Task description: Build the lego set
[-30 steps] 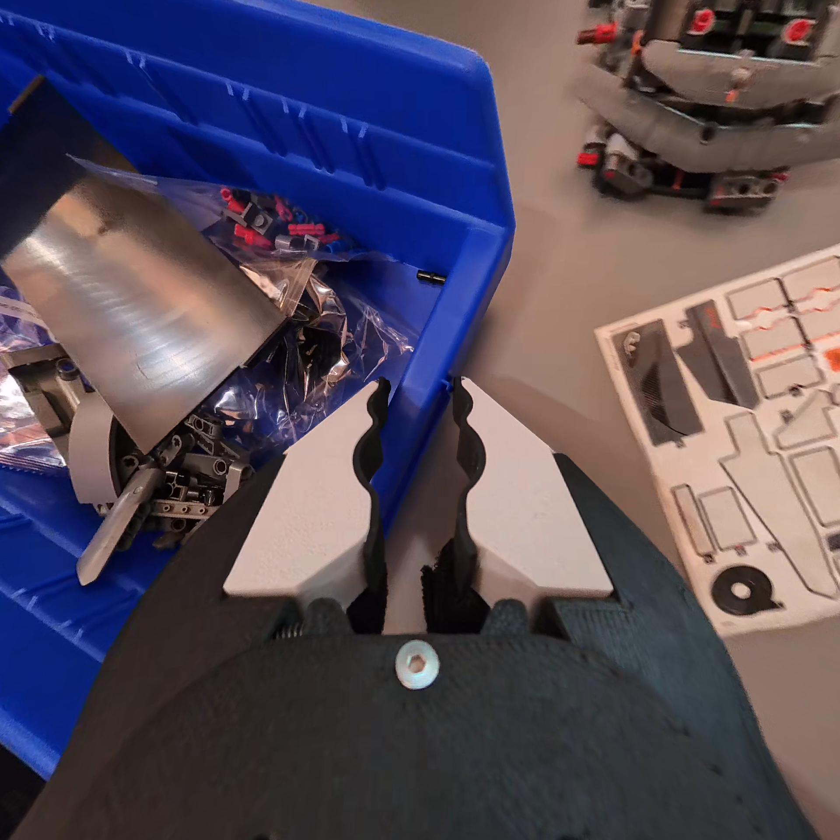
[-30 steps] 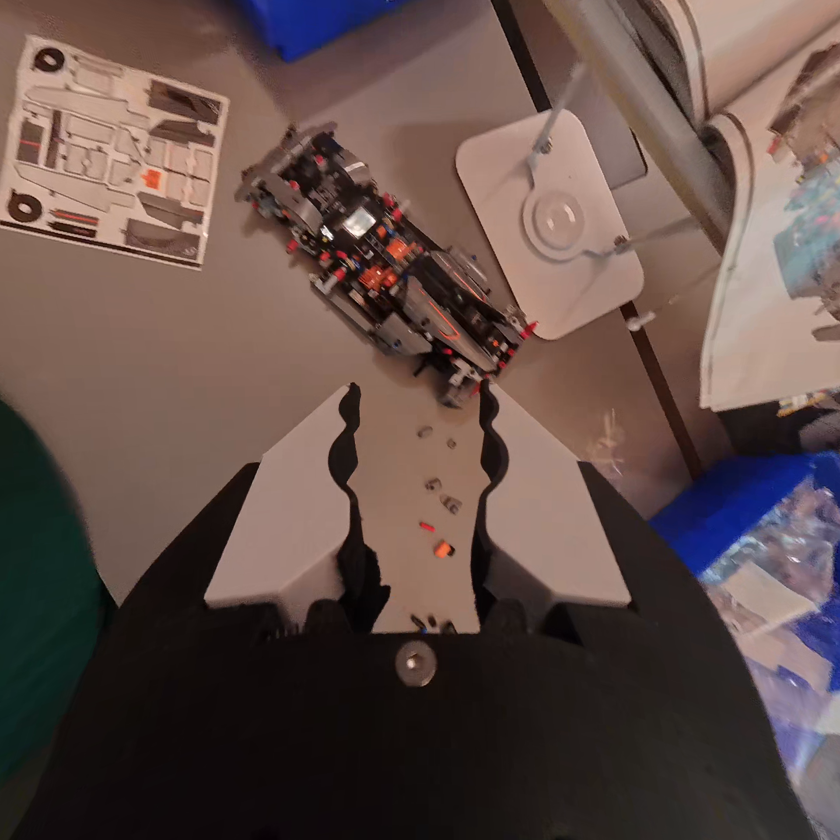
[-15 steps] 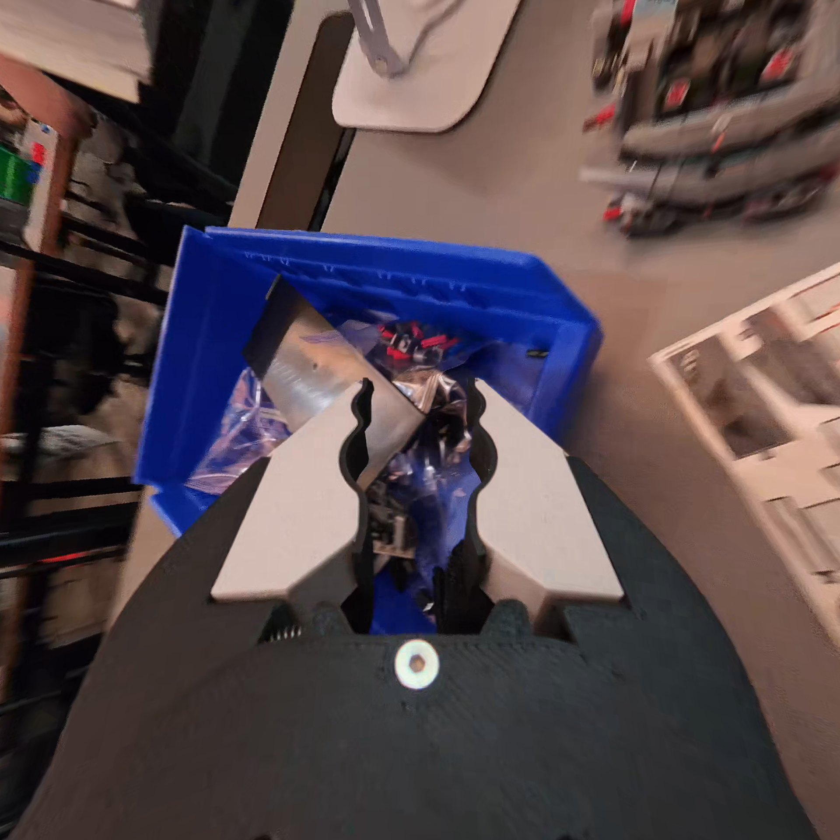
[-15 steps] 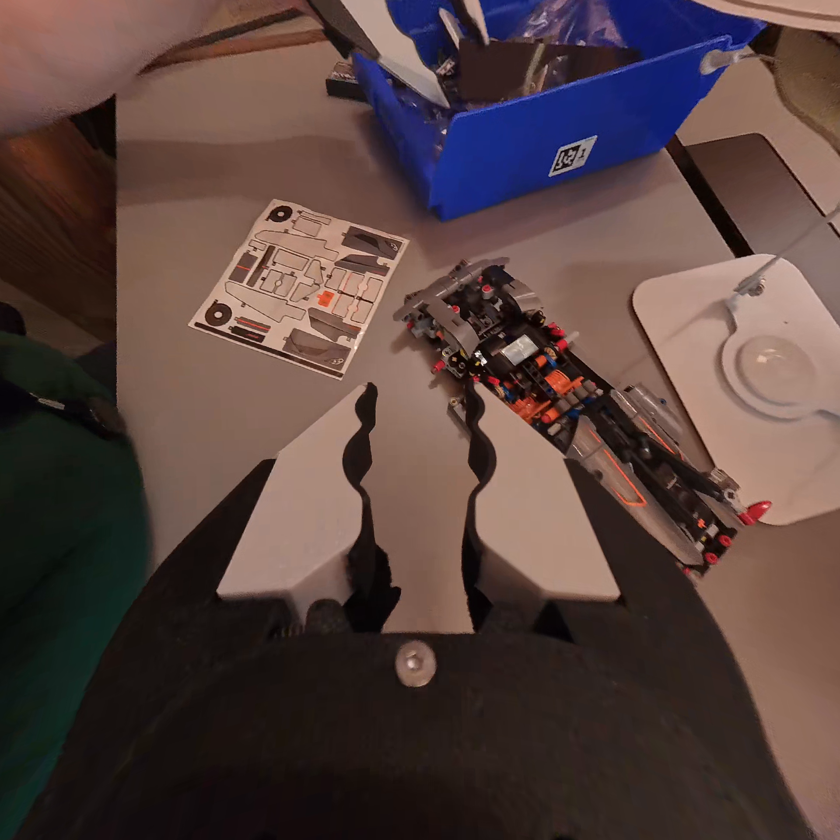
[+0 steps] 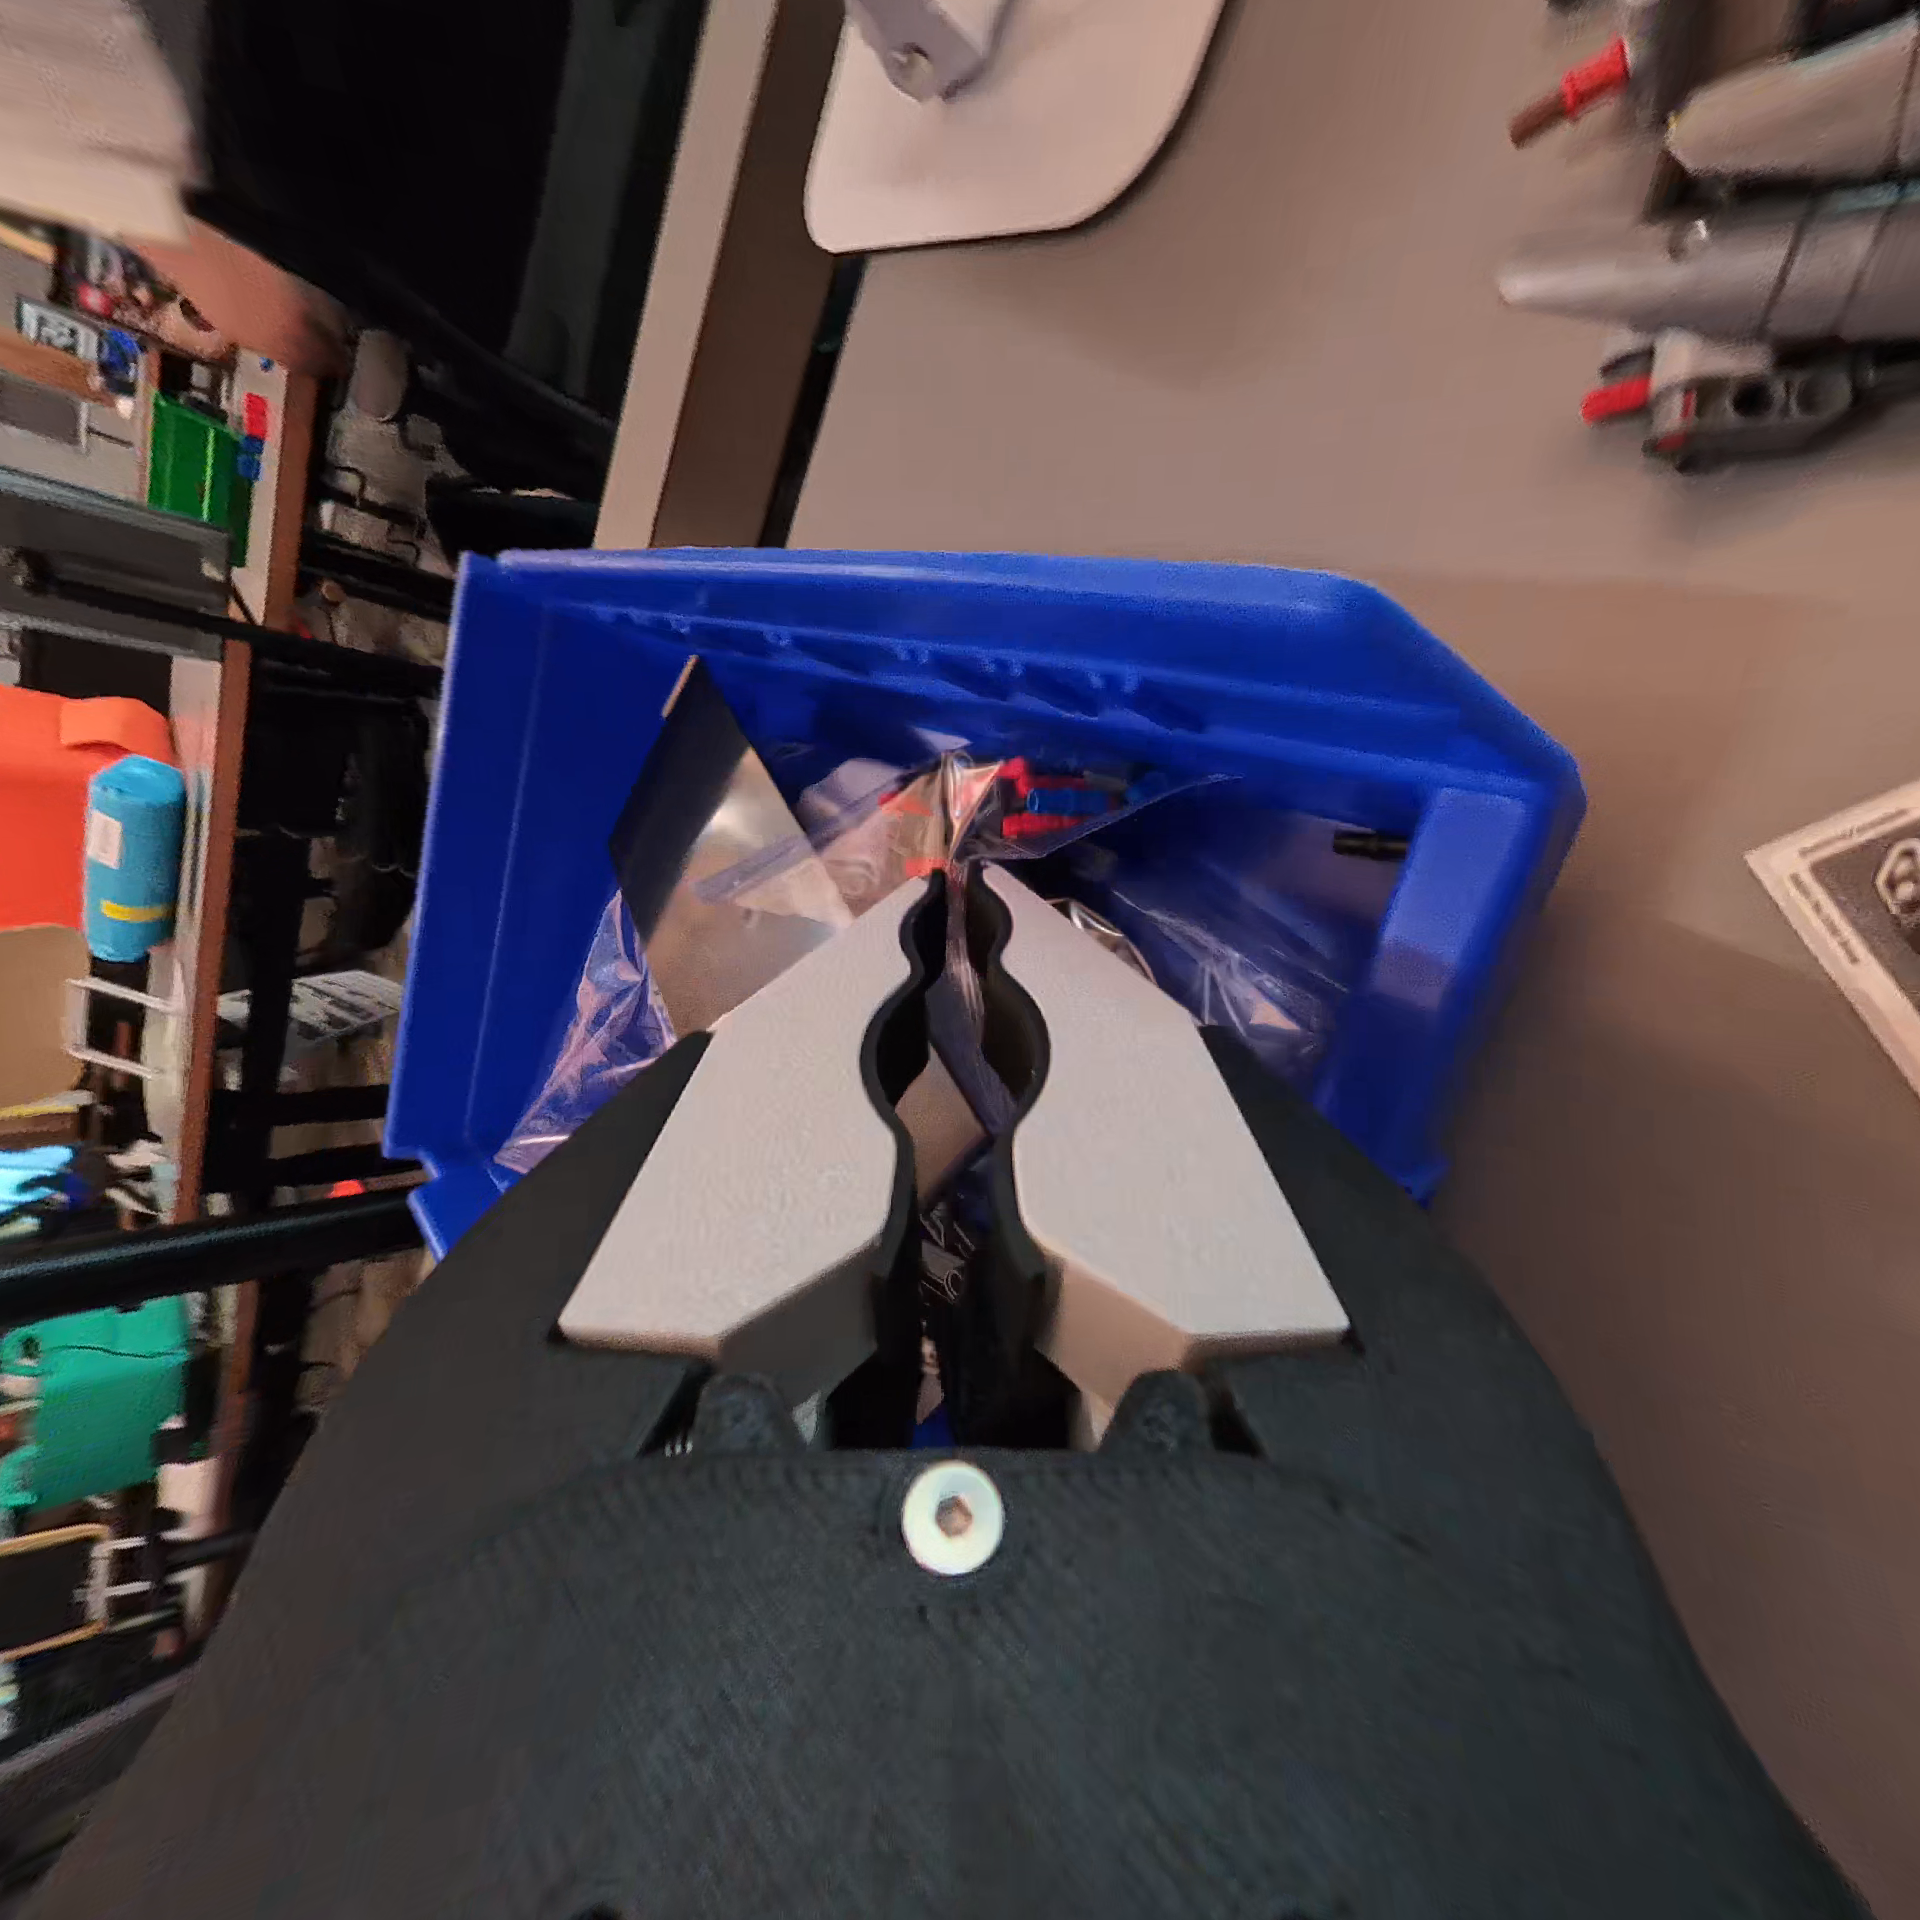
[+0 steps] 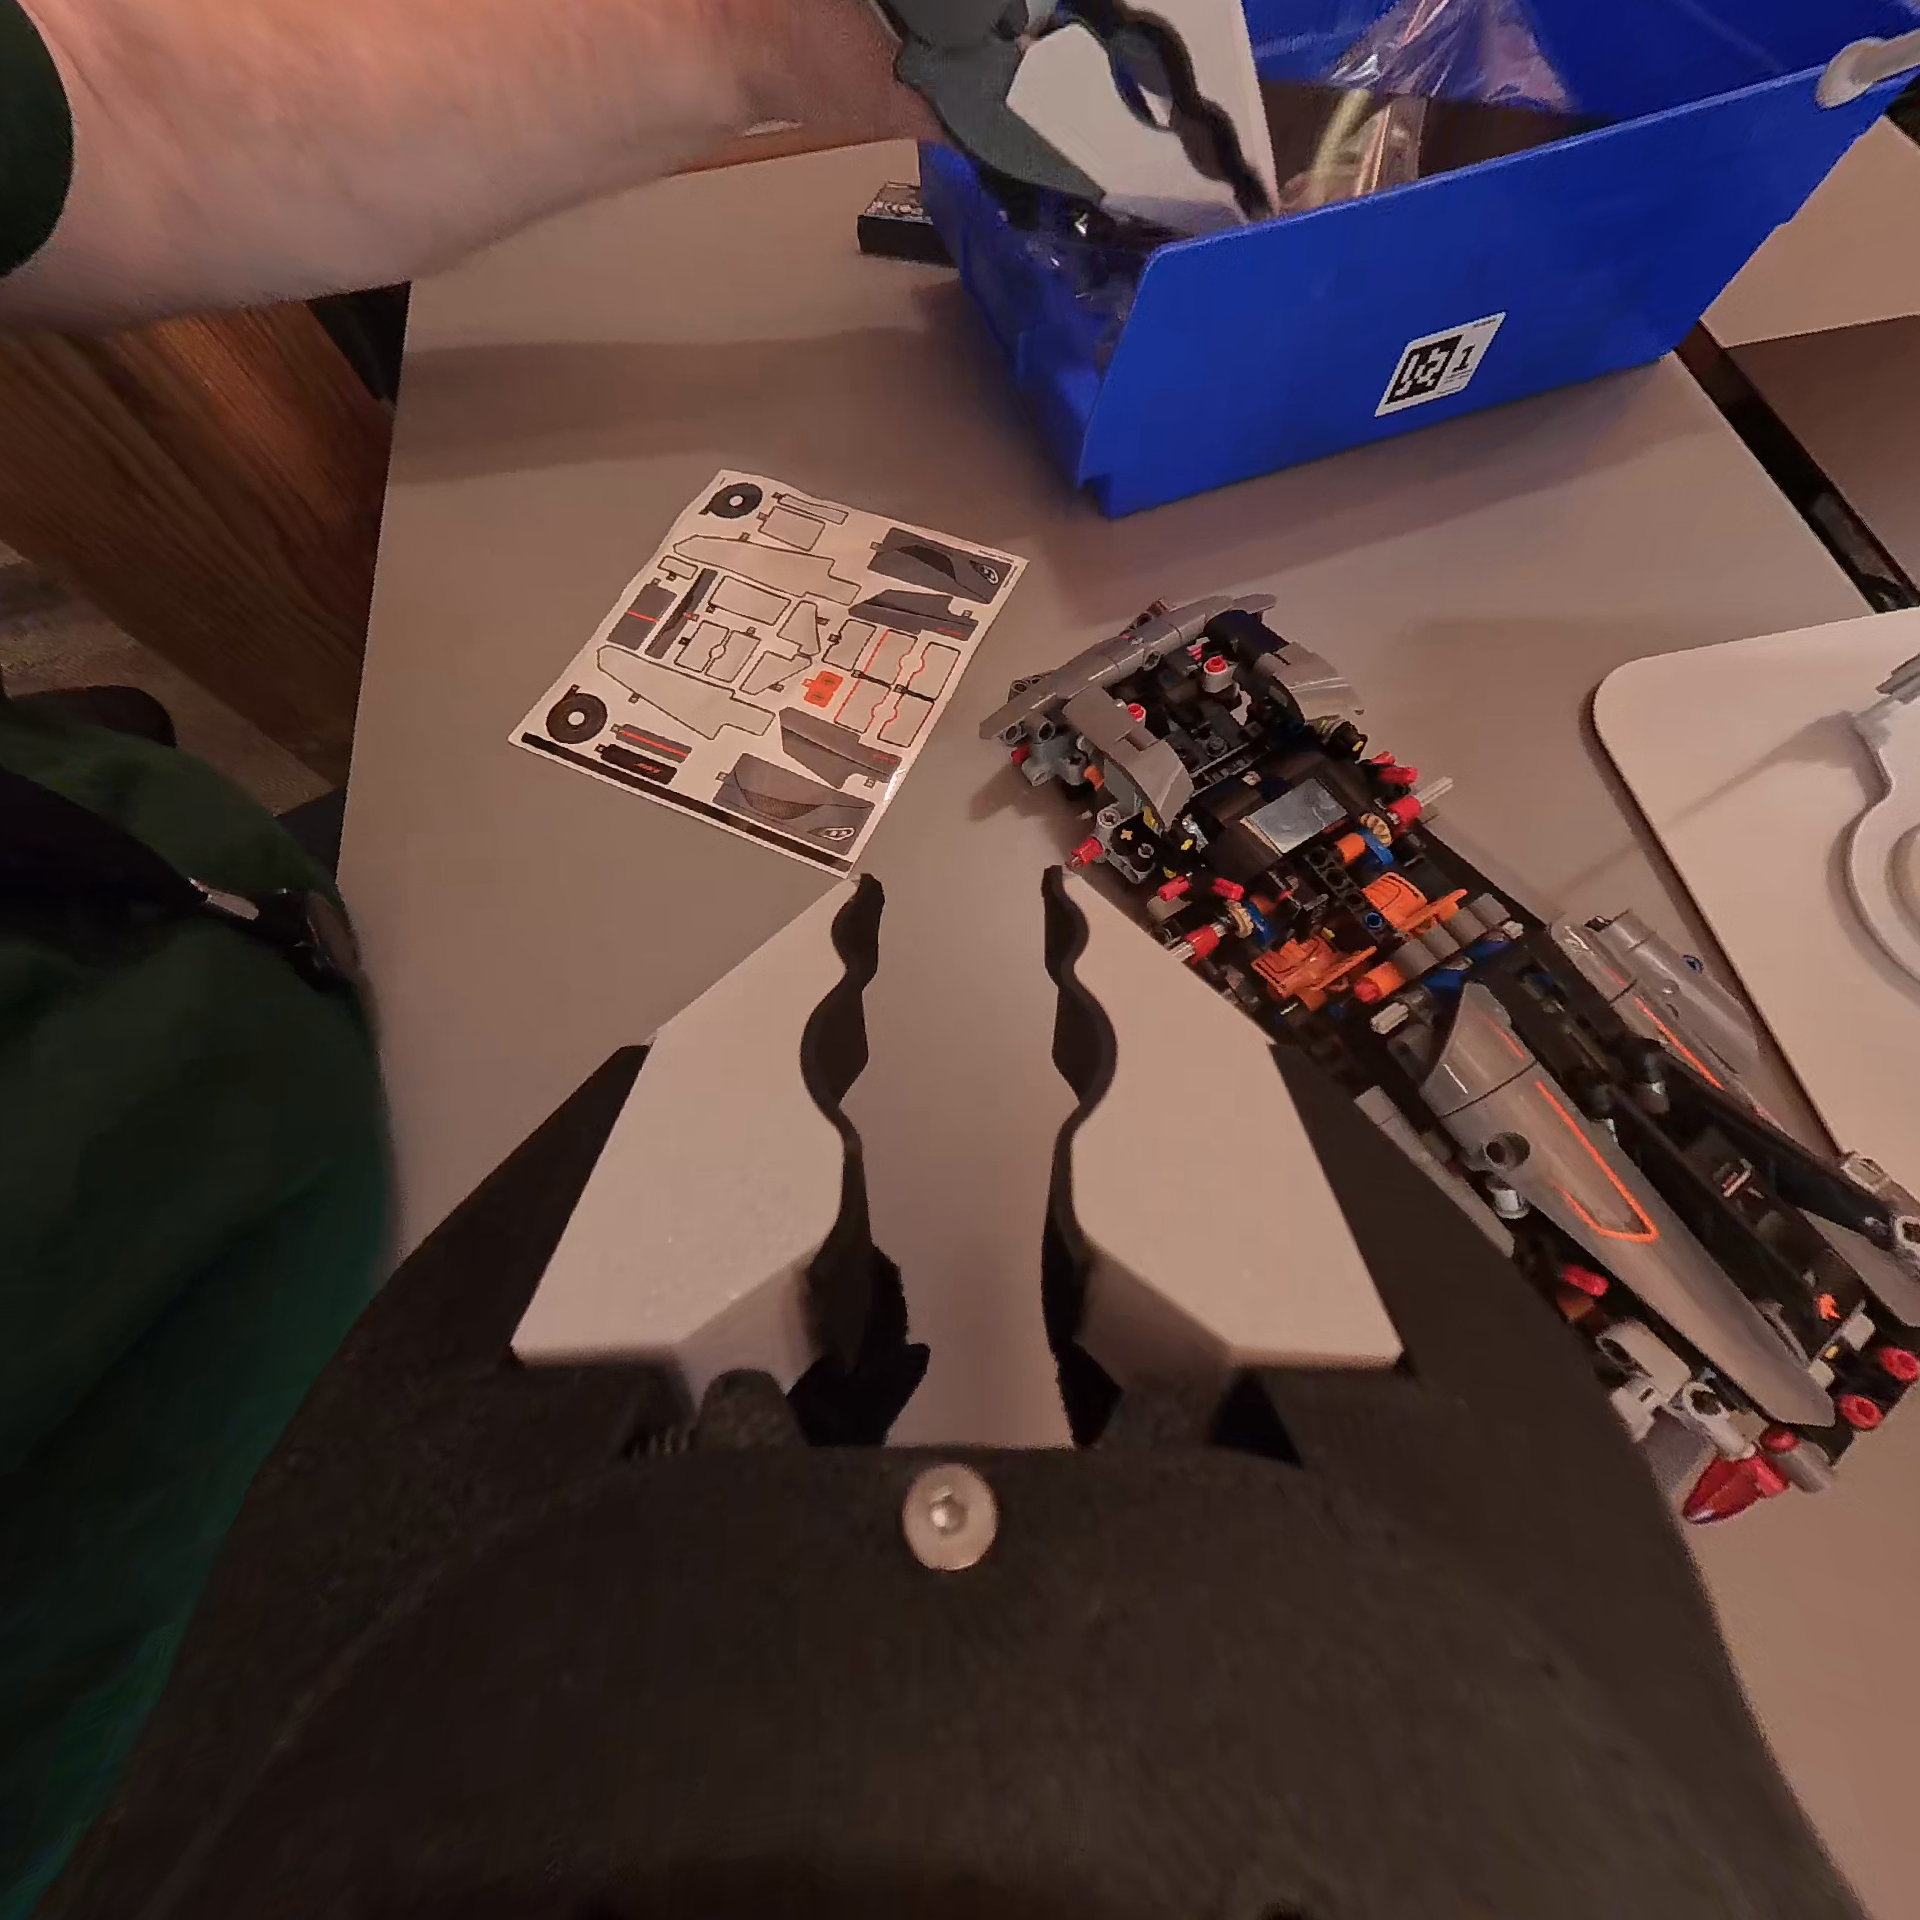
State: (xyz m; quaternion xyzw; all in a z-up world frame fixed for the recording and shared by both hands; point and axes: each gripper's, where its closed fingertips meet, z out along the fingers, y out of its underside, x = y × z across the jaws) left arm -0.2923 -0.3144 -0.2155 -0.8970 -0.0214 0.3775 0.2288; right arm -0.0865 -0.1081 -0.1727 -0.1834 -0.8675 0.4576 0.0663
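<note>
Two grippers: left gripper (image 5: pixel 958 883) just dropped into the blue bin (image 5: pixel 1475 894) mid-frame, pinching a parts bag (image 5: pixel 1049 805), right gripper (image 6: pixel 961 883) wide over the table (image 6: pixel 520 935), car (image 6: pixel 1351 935) right.

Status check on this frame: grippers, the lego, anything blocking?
Left gripper shut on clear parts bag in blue bin. Right gripper open, empty, above table. Half-built lego car untouched. Nothing blocking.

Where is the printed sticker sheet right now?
In the right wrist view, the printed sticker sheet lies flat on the grey table, between the blue plastic bin and the part-built car model.
</note>
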